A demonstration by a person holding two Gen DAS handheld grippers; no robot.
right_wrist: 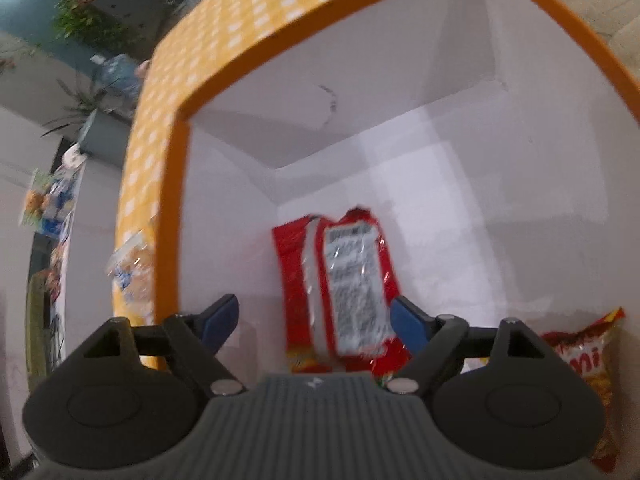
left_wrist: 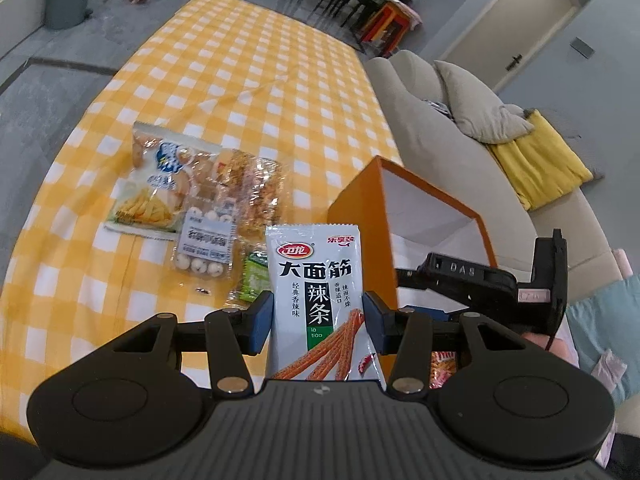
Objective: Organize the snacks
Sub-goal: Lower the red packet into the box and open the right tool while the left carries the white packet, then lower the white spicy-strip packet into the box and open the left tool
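Observation:
My left gripper [left_wrist: 316, 320] is shut on a white spicy-strip packet [left_wrist: 316, 280], held upright above the yellow checked table [left_wrist: 240, 80]. Just right of it stands an orange box [left_wrist: 360, 208] with a white inside. The right tool's black body [left_wrist: 472, 276] reaches over the box rim. In the right wrist view, my right gripper [right_wrist: 314, 312] is down inside the orange box [right_wrist: 176, 200], jaws wide. A red packet [right_wrist: 344, 292] lies on the box floor between the fingers, with the left pad well clear of it. Another red-and-yellow packet [right_wrist: 592, 368] lies in the box at the lower right.
Left of the box lie a fries packet [left_wrist: 156, 184], a clear bag of white balls [left_wrist: 204, 240], a clear bag of brown snacks [left_wrist: 256, 192] and a green packet [left_wrist: 254, 280]. A beige sofa [left_wrist: 440, 120] with a yellow blanket [left_wrist: 540, 160] borders the table's right edge.

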